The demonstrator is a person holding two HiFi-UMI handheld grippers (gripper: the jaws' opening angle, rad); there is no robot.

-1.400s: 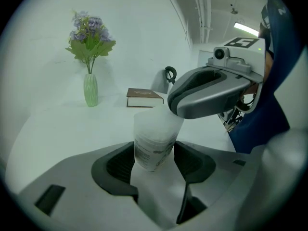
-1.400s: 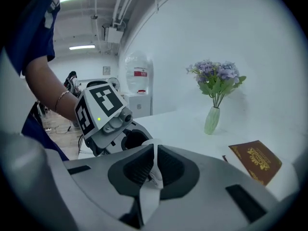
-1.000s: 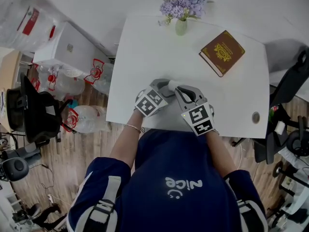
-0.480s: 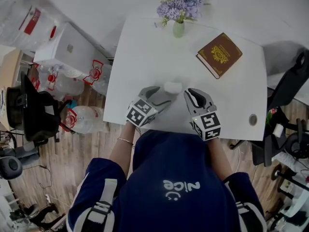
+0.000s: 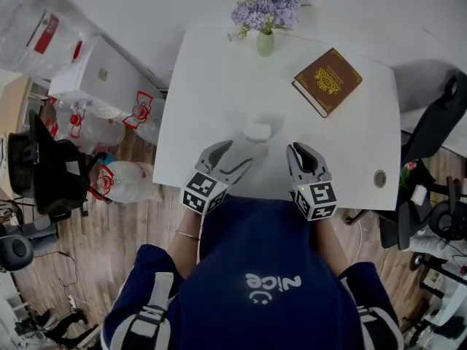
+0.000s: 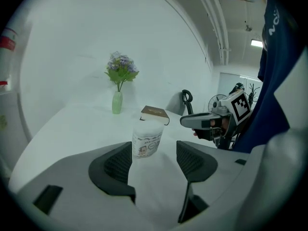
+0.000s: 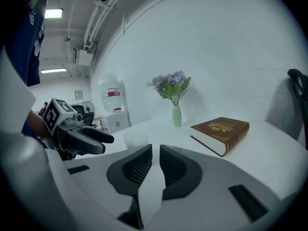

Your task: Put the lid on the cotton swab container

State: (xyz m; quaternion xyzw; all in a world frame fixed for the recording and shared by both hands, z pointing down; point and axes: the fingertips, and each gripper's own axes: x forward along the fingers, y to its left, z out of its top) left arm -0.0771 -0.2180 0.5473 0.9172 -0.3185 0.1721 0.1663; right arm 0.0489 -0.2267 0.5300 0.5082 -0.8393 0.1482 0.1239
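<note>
Near the front edge of the white rectangular surface [image 5: 211,86], between the two grippers and just beyond their tips, stands the small translucent white plastic cotton swab container [image 5: 257,131], a squat cylinder with a printed label. It is upright and apart from both tools. Its top looks capped, so the lid seems already seated, though the pale plastic makes the seam hard to read. The left gripper [image 5: 235,154] hovers at the container's near left. Its jaws have just been opening and now stand wide apart with nothing between them; the container shows beyond the gap, untouched. The right gripper [image 5: 300,149] sits at the near right, its jaws drawn almost together around nothing. Farther off lie a brown hardback book [image 5: 327,81] at the far right and a pale green vase of lilac flowers [image 5: 265,42] at the far edge. The capping step appears finished. The next move probably calls only for checking that the lid sits level, or a light press from above if it does not.
</note>
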